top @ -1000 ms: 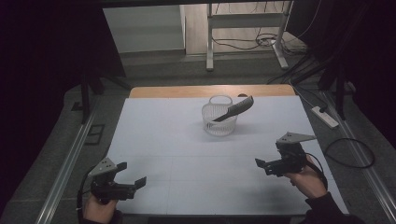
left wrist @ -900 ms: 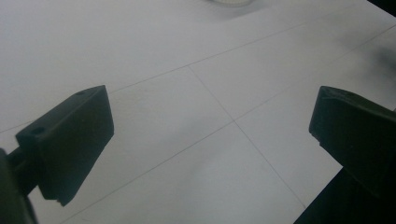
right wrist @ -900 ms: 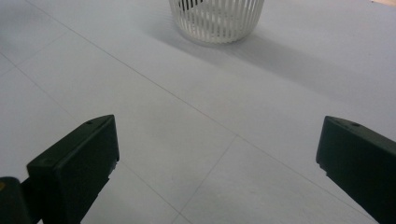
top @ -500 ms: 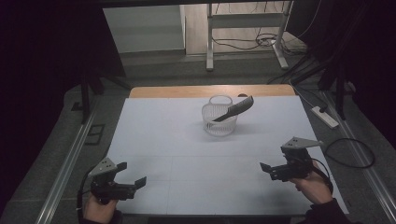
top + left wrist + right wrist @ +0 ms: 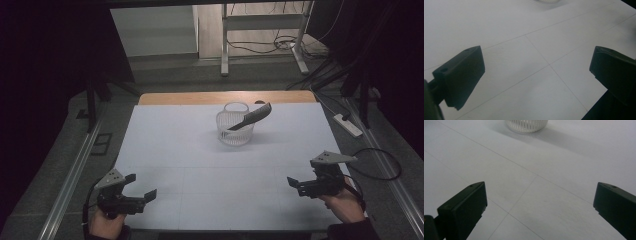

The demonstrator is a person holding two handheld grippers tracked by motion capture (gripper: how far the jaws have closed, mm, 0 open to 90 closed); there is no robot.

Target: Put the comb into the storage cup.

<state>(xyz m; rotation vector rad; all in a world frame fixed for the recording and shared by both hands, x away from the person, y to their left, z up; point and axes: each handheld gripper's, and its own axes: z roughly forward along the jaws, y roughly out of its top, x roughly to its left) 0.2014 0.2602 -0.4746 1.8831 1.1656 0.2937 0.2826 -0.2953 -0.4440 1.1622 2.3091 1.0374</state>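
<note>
White table, comb in basket

dark comb, leaning in white basket

- High view looks forward and down over the whole table.
- Both gripper views skim low across it, sharing the basket far ahead.
</note>
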